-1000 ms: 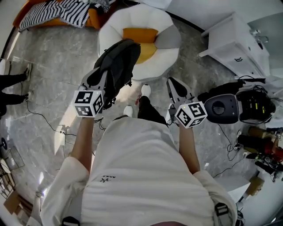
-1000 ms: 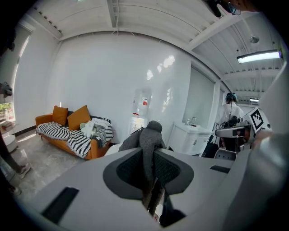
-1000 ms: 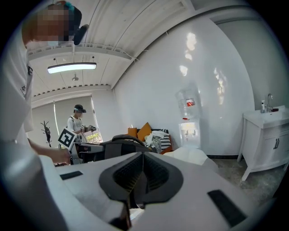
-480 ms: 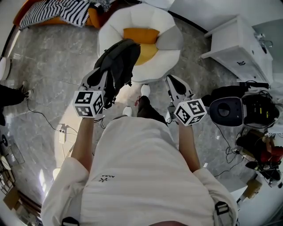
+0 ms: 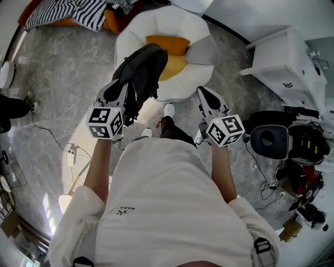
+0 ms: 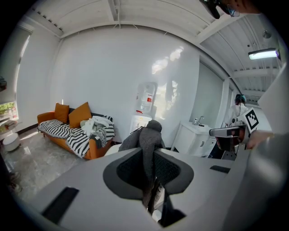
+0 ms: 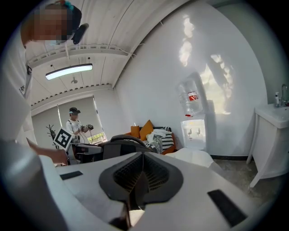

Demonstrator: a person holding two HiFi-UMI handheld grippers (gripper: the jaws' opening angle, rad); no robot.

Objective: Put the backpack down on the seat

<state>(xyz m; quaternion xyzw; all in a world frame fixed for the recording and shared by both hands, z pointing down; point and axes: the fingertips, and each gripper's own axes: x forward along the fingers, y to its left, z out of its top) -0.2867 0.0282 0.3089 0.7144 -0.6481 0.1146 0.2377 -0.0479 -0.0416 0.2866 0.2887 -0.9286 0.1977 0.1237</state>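
A dark grey backpack (image 5: 144, 69) hangs from my left gripper (image 5: 117, 93), which is shut on its top strap (image 6: 147, 155). The bag dangles over the near left rim of the round white seat (image 5: 163, 21), which holds an orange cushion (image 5: 169, 44). In the left gripper view the strap runs up between the jaws and the bag's bulk (image 6: 145, 135) blocks the middle. My right gripper (image 5: 207, 100) is shut with nothing in it, to the right of the seat's near edge. The right gripper view shows the seat (image 7: 195, 158) just beyond the closed jaws.
An orange sofa with a striped blanket (image 5: 68, 11) stands at the far left. A white cabinet (image 5: 284, 62) is at the right, with black equipment (image 5: 274, 140) and cables on the floor beside it. A water dispenser (image 6: 145, 100) stands by the wall. My feet (image 5: 168, 110) are before the seat.
The view has shifted a little toward the seat, and the things at the right have slid down the frame. Both grippers hold the same pose and the backpack still hangs from the left one.
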